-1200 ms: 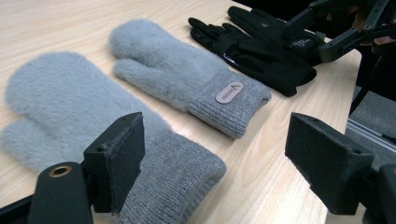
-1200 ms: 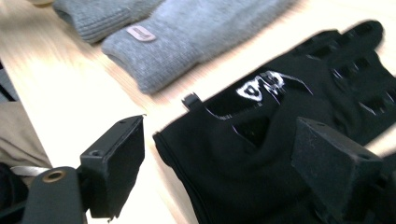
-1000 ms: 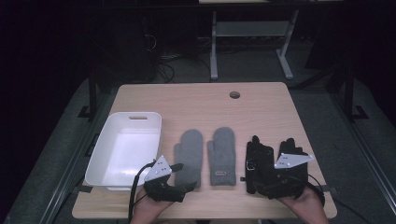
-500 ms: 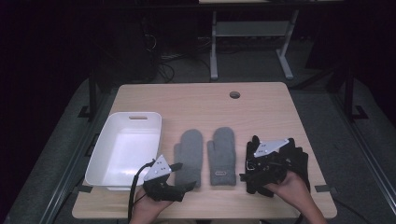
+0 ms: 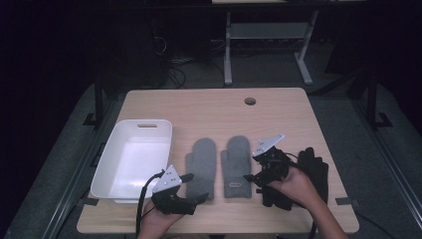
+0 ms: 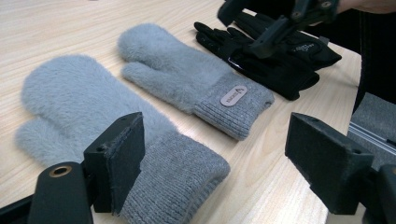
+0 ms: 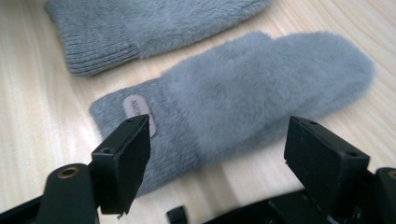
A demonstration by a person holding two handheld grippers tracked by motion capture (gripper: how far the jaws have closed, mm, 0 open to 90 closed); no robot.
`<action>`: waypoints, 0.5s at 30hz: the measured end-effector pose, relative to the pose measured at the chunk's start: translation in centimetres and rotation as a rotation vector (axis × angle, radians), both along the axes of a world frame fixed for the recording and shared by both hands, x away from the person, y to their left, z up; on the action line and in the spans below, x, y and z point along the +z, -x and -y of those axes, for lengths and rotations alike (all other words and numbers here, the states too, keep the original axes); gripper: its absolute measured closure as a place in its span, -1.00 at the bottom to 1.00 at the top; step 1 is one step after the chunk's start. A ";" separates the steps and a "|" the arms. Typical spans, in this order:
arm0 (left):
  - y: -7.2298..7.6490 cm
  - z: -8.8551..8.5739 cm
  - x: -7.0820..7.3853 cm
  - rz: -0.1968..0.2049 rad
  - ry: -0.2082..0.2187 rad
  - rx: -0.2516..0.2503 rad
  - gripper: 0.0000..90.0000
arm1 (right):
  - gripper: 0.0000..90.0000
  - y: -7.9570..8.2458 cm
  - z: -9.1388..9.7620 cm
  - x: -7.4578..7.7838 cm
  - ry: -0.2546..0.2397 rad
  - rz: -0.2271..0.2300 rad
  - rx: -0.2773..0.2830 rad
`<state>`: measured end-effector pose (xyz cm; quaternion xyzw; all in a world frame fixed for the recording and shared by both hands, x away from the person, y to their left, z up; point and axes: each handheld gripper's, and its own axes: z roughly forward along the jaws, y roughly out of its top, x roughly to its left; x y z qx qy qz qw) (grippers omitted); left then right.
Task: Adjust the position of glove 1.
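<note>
Left gripper (image 5: 191, 188) at lower centre-left of high view, level, jaws spread, empty, by cuff of left grey mitten (image 5: 201, 167). Right gripper (image 5: 253, 178) lower right, angled toward right grey mitten (image 5: 237, 164), jaws wide, just easing narrower, nothing between. Black gloves (image 5: 311, 169) partly hidden behind right hand (image 5: 293, 185). White bin (image 5: 132, 159) at left. Forearms cut off by bottom edge.

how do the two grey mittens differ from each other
The left mitten shows a plain cuff, while the right mitten has a small oval label on its cuff. The left mitten's thumb points left, toward the white tub; the right mitten's thumb points left too, toward its partner. The right mitten lies beside the black gloves. Both are fuzzy grey, flat on the table, cuffs nearest the person.
</note>
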<state>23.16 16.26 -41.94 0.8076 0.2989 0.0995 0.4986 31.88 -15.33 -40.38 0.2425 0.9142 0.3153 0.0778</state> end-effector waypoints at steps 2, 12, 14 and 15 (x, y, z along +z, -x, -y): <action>0.0 0.0 0.0 0.001 0.004 0.002 -0.57 | -0.49 -0.8 -0.6 -0.1 0.010 -0.010 0.014; -0.1 -0.3 0.1 0.004 0.004 0.005 -0.57 | -0.45 -2.9 -2.6 -1.0 0.057 -0.018 0.063; -0.1 -0.3 0.2 0.003 0.008 0.008 -0.57 | -0.38 -3.4 -3.4 -1.4 0.060 -0.026 0.072; -0.1 -0.3 0.2 0.003 0.008 0.008 -0.57 | -0.37 -3.5 -3.6 -1.6 0.068 -0.027 0.070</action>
